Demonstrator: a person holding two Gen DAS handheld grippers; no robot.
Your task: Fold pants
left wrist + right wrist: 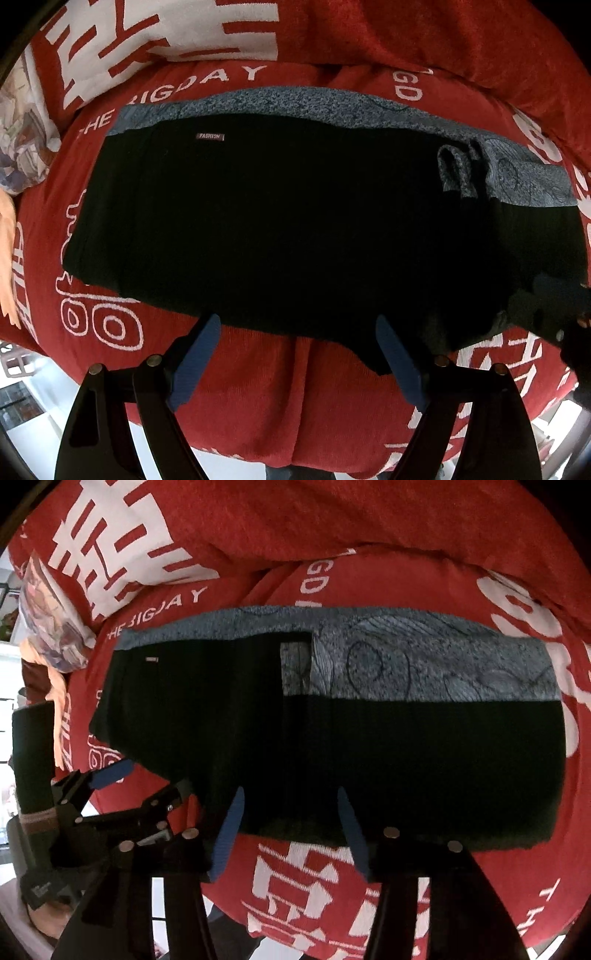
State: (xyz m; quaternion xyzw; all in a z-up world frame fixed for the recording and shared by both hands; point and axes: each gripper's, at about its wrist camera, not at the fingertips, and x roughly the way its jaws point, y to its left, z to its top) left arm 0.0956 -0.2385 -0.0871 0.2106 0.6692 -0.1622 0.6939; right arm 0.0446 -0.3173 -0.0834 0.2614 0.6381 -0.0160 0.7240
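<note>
Right wrist: folded black pants (332, 753)

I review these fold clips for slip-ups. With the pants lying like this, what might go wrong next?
Both grippers, left gripper and right gripper, stand open over the near edge of the black pants, holding nothing. A grab there may catch the red blanket too. The patterned blue fabric peeks out beyond the pants, so the next fold may come out uneven.
</note>
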